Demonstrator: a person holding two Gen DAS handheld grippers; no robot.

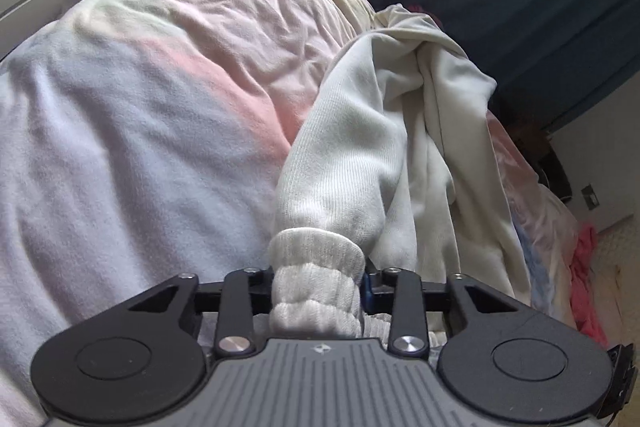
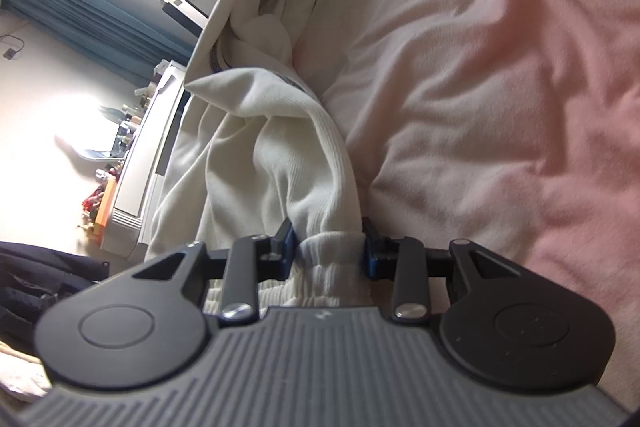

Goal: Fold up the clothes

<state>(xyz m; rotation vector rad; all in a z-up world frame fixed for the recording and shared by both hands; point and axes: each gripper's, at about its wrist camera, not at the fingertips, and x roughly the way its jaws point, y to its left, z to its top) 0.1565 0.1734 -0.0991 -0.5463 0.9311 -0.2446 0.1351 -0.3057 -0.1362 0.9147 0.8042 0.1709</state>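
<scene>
On the bed (image 1: 120, 147) with its pale pink cover lies a crumpled cream sweatshirt (image 1: 420, 115), each hand-held gripper, left (image 1: 318, 291) and right (image 2: 328, 251), clenched on a ribbed cuff, so I judge the next move is pulling both sleeves apart to spread it flat.

L gripper (image 1: 319, 279): jaws drawn in close, clamped on a ribbed white cuff (image 1: 316, 291) that fills the gap between them; blue pad edge shows at the right-hand finger only, the other is buried in knit. Black linkage arms angled inward, body tipped down. Nothing of the hand or wrist behind it in view.

R gripper (image 2: 327, 247): jaws also narrowed, both blue pads pressed vs. the sides of a second ribbed cuff (image 2: 326, 263), fabric bunched between & spilling back over the grey body. Points down at a slant, rolled sideways. Hand not visible.
</scene>
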